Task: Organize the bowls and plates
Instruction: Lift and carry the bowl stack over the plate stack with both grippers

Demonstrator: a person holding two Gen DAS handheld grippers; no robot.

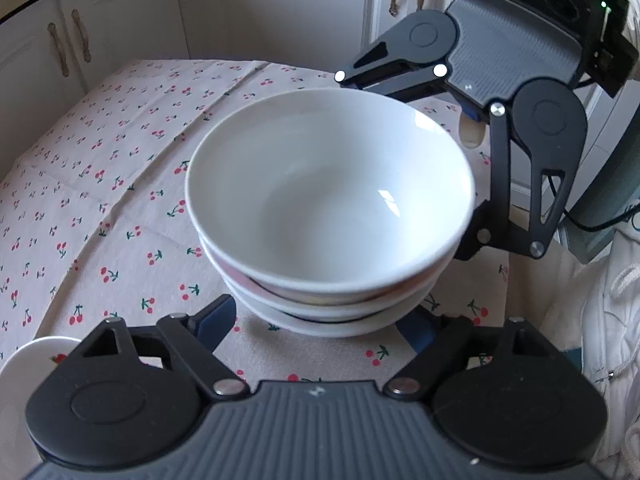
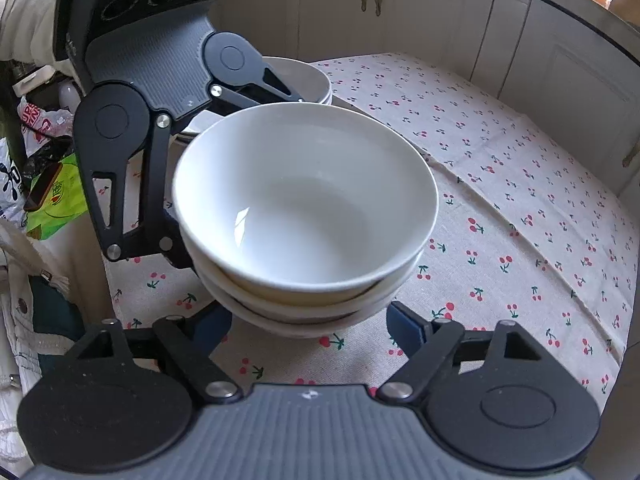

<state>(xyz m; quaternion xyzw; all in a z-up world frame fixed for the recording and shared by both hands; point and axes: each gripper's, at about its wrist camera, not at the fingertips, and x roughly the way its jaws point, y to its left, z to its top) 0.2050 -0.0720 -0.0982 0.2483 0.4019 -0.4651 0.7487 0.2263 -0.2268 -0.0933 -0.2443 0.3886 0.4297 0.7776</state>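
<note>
The left gripper (image 1: 326,320) stands wide, its blue-padded fingers (image 1: 218,320) to either side of the bottom of a stack of bowls (image 1: 328,208), and the right gripper (image 2: 316,326) does the same from the opposite side, its own padded fingers (image 2: 406,326) spread about the lowest bowl. In neither view is it clear that the pads press on the china; they look to sit just beside it, so the stack seems flanked and not gripped. Coming in from two sides at once looks like a way to steady or lift the whole pile together, since one gripper alone would probably tip so tall a load. The stack is three white bowls nested one in another, smooth and glossy, with a bright window glint on the inner wall of the top one and a faint pink tinge between the rims lower down. It sits on a tablecloth (image 1: 120,168) printed with small red cherries, toward the near edge of the table where the person's pale sleeve (image 2: 24,12) shows. Another pile of white dishes (image 2: 304,76) waits behind the left gripper in the right wrist view, and a white rim (image 1: 36,350) peeks in beside the left gripper in its own view. Pale cupboard doors (image 1: 100,28) run behind the table.
</note>
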